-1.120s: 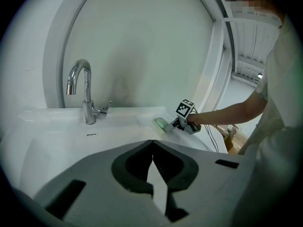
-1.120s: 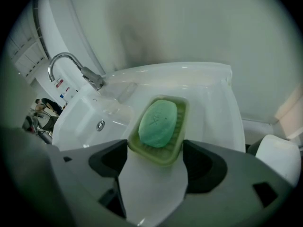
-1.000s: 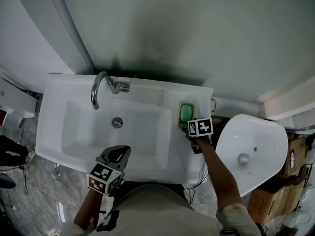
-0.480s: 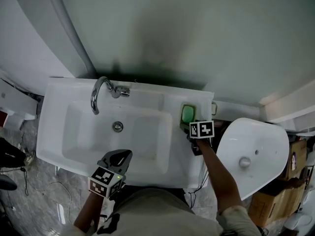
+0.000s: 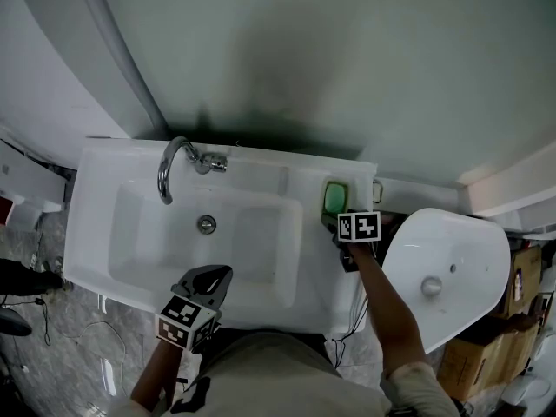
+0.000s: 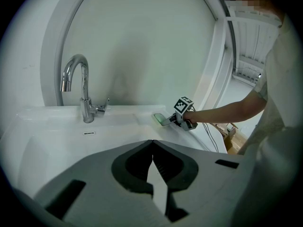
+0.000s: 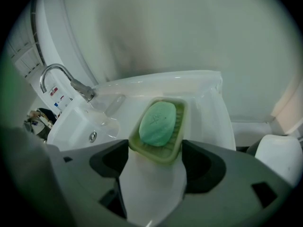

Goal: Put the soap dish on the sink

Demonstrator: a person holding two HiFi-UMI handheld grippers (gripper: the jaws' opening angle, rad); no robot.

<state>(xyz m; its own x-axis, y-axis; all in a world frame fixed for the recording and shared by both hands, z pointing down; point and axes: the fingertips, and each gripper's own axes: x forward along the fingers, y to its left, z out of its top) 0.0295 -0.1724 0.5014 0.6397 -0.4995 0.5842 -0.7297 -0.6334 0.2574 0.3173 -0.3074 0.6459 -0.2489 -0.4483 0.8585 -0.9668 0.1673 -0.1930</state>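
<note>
Soap dish (image 7: 177, 127) lengthwise toward wall (image 7: 189, 32), right claw (image 7: 156, 148) gripping its near end, left claw (image 6: 152, 144) closed

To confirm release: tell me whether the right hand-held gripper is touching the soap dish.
Touching. The right gripper view shows the right hand-held gripper closed against both sides of the soap dish, no gap.
</note>
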